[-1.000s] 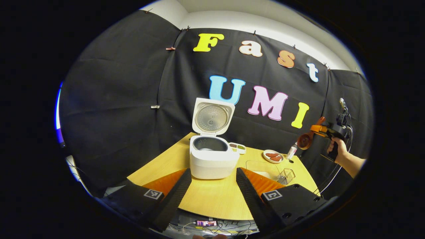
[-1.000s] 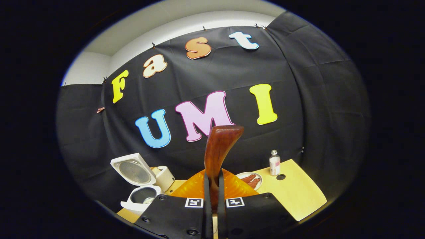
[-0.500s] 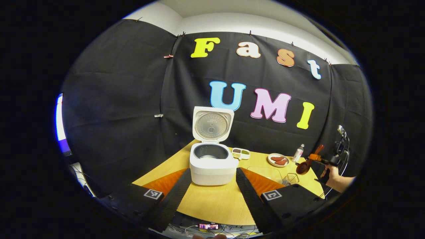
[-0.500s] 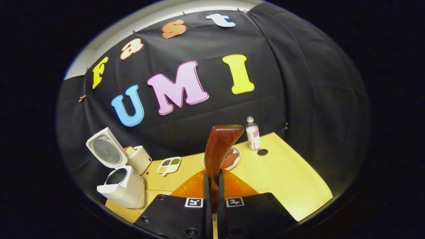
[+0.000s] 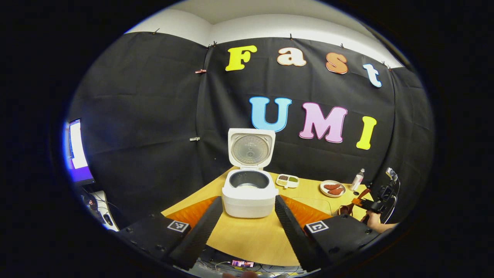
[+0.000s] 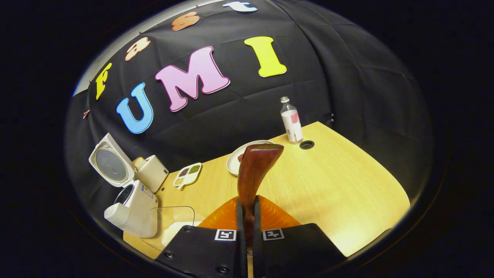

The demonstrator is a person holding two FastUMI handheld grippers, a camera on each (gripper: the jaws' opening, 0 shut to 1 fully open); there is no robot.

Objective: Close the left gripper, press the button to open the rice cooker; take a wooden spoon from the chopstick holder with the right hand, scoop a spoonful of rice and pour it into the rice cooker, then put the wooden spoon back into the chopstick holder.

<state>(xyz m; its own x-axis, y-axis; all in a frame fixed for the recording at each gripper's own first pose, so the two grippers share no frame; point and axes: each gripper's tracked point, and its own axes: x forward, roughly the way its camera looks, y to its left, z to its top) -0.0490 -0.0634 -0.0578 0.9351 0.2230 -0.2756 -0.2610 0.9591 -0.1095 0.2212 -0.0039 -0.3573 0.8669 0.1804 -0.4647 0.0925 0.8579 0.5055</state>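
Wooden spoon (image 6: 253, 173) clenched betw. both fingers of right tongs (image 6: 247, 231), right of rice cooker (image 5: 249, 192) w/ lid up on bench (image 5: 251, 235). Left tongs (image 5: 247, 227) released, fingers apart, just before cooker.

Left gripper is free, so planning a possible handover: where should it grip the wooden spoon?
Probably the bare neck below the bowl of the wooden spoon, coming from the side. The right gripper clamps the handle, and the wide bowl tip offers no narrow section.
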